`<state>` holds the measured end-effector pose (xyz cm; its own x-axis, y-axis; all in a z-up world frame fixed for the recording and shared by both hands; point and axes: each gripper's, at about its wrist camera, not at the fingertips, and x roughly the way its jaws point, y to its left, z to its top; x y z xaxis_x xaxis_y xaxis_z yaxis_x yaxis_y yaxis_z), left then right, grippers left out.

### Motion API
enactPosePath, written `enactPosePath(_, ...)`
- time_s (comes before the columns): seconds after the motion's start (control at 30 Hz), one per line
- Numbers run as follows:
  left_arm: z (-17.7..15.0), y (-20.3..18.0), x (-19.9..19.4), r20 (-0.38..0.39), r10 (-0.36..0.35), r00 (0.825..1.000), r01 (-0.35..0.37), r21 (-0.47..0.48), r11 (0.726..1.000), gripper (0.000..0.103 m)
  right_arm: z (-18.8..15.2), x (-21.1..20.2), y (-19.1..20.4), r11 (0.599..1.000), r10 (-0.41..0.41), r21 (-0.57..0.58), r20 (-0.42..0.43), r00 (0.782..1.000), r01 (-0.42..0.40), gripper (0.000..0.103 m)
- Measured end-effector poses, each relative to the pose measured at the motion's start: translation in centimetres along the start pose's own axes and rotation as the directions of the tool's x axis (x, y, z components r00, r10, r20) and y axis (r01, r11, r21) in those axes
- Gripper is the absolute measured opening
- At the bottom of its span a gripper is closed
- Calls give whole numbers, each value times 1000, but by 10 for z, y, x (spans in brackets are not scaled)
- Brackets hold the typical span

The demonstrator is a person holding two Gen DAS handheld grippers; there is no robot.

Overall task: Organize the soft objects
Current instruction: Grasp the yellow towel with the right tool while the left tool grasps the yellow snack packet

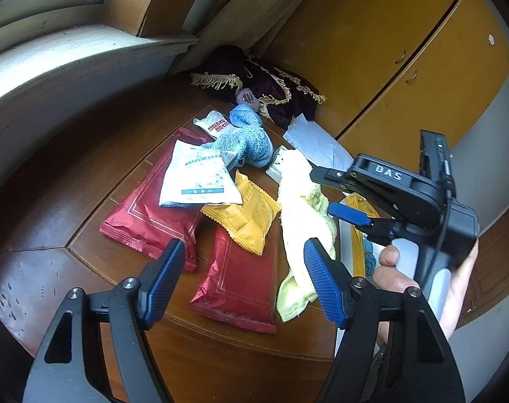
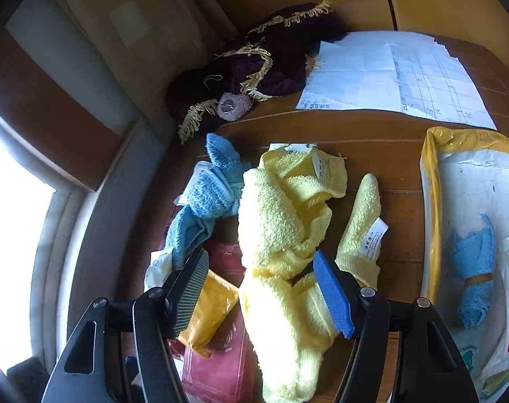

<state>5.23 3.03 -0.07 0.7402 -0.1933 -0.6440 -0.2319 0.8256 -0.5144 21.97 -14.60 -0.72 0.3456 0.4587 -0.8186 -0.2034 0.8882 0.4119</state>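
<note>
A crumpled yellow towel point(image 1: 298, 221) point(image 2: 281, 208) lies on the wooden table point(image 1: 220, 342), partly over the packets. My right gripper point(image 2: 261, 292) is open, its fingers straddling the towel's middle without pinching it; the left wrist view shows it point(image 1: 338, 194) hovering at the towel's right edge, held by a hand point(image 1: 395, 278). A twisted blue towel point(image 1: 251, 141) point(image 2: 207, 198) lies just beyond. My left gripper point(image 1: 246, 282) is open above a red packet point(image 1: 241, 278), nothing between its pads. Another blue towel point(image 2: 472, 268), rolled and banded, rests in a yellow-rimmed white bag point(image 2: 428, 201).
A second red packet point(image 1: 143, 208), a yellow packet point(image 1: 247, 218) point(image 2: 210, 312) and white packets point(image 1: 197, 178) crowd the table's middle. A dark purple fringed cloth point(image 1: 271, 84) point(image 2: 254, 67) and a paper sheet point(image 2: 388, 74) lie at the back. Yellow cabinet doors point(image 1: 388, 33) stand behind.
</note>
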Motion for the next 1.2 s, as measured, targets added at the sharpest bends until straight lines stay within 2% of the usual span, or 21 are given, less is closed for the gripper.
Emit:
enactPosePath(0.1,-1,0,-2,4,5,1000,-5,11,1000,72,5,22,-3,999,-38,29,-46,998,39,67)
enactPosePath(0.17,-2,-1,-1,0,7,1000,-7,25,1000,72,5,32,-5,996,-78,38,-58,995,81,51)
enactPosePath(0.27,-1,-6,4,-16,8,1000,-7,59,998,72,4,36,-3,995,-94,11,-58,994,95,42)
enactPosePath(0.33,3,-13,7,-14,11,1000,-10,98,995,72,1,30,-3,998,-65,14,-42,997,66,40)
enactPosePath(0.43,14,-29,12,9,35,999,-36,186,982,72,-4,1,-9,997,43,58,31,999,-45,39)
enactPosePath(0.5,21,-42,14,31,44,999,-51,263,963,72,-10,-22,-13,991,103,72,88,991,-109,39)
enactPosePath(0.6,28,-60,29,48,75,996,-87,386,918,73,-25,-57,-19,983,160,70,162,974,-173,39)
enactPosePath(0.7,29,-72,58,-1,120,993,-104,488,867,73,-41,-85,-25,973,207,58,207,956,-223,39)
enactPosePath(0.77,29,-74,80,-57,170,984,-114,532,839,72,-51,-99,-30,969,222,53,228,948,-240,39)
enactPosePath(0.87,27,-70,99,-97,233,968,-142,557,819,72,-60,-113,-36,973,209,39,253,945,-226,39)
enactPosePath(0.97,22,-68,95,-98,237,966,-140,574,807,68,-68,-121,-46,977,195,32,275,941,-212,39)
enactPosePath(1.03,17,-67,94,-99,266,959,-159,587,794,53,-72,-123,-52,977,195,37,264,945,-212,39)
enactPosePath(1.07,15,-68,94,-98,280,955,-168,597,784,50,-73,-123,-55,975,199,42,258,946,-216,39)
enactPosePath(1.2,14,-67,98,-89,303,949,-193,597,779,50,-75,-118,-60,972,211,50,238,948,-229,39)
